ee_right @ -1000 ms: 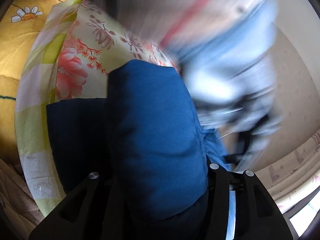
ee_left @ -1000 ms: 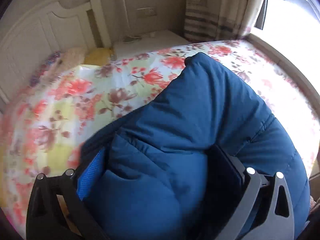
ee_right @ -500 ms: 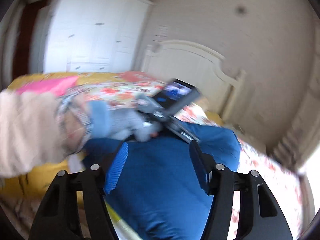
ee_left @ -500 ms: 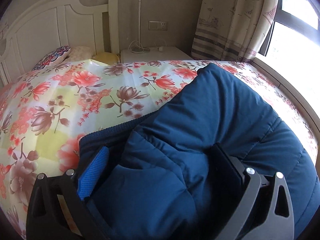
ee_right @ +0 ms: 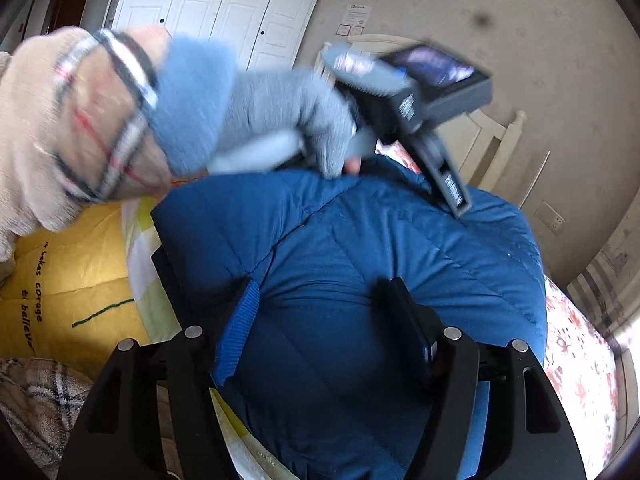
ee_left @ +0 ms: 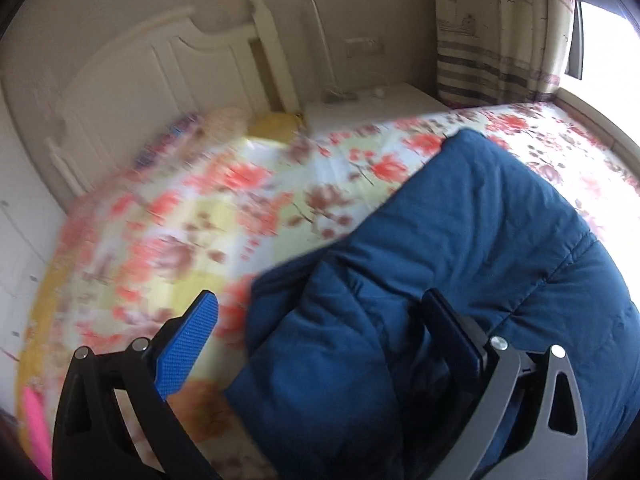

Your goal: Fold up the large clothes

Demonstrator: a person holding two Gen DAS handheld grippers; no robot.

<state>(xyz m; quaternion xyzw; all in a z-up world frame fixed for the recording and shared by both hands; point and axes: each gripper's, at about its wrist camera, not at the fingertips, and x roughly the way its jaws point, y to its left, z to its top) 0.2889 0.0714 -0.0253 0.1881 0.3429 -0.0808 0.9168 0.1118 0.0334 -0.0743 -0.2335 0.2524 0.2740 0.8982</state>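
Now both tilted down over blue jacket (ee_right: 360, 264) — left hand-held gripper (ee_left: 320, 328) released, right hand-held gripper (ee_right: 320, 304) opening.

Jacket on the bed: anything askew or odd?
The jacket sits bunched in a puffy heap on the floral bedspread, not folded flat. No tear or spill shows. Both tools stand open over it, the right tool opening.
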